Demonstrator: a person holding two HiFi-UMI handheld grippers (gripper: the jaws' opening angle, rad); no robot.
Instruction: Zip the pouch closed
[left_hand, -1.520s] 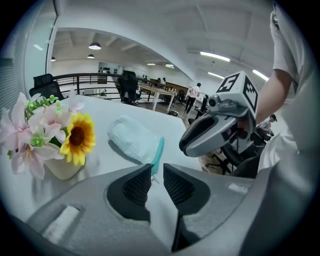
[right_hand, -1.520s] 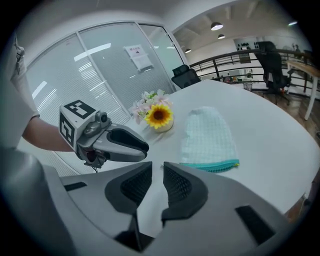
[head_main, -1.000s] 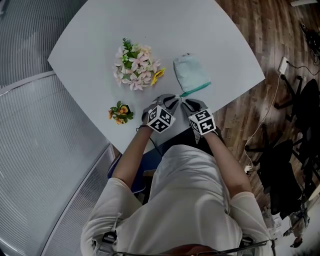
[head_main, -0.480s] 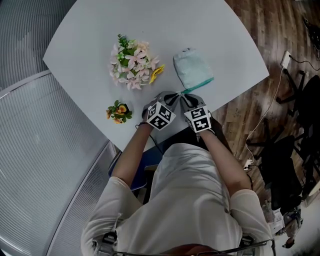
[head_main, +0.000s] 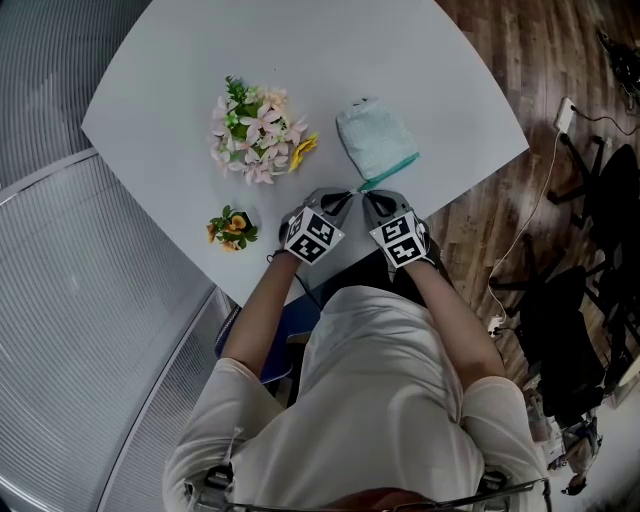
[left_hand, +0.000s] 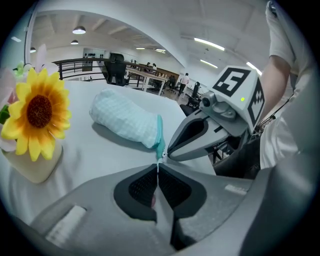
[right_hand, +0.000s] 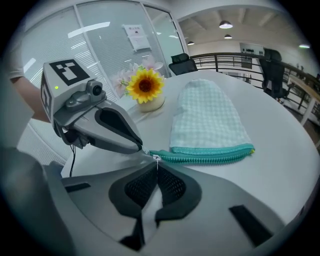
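The pale green pouch lay flat on the grey table, its teal zipper along the edge nearest me. My left gripper was clenched, apparently on the zipper's near end. My right gripper, tip to tip with it, was pinched on the small pull tab. The teeth looked meshed along the whole edge, so I judged the closing pull about finished. Next I would need to seat the tab, then loosen both grips without dragging the pouch.
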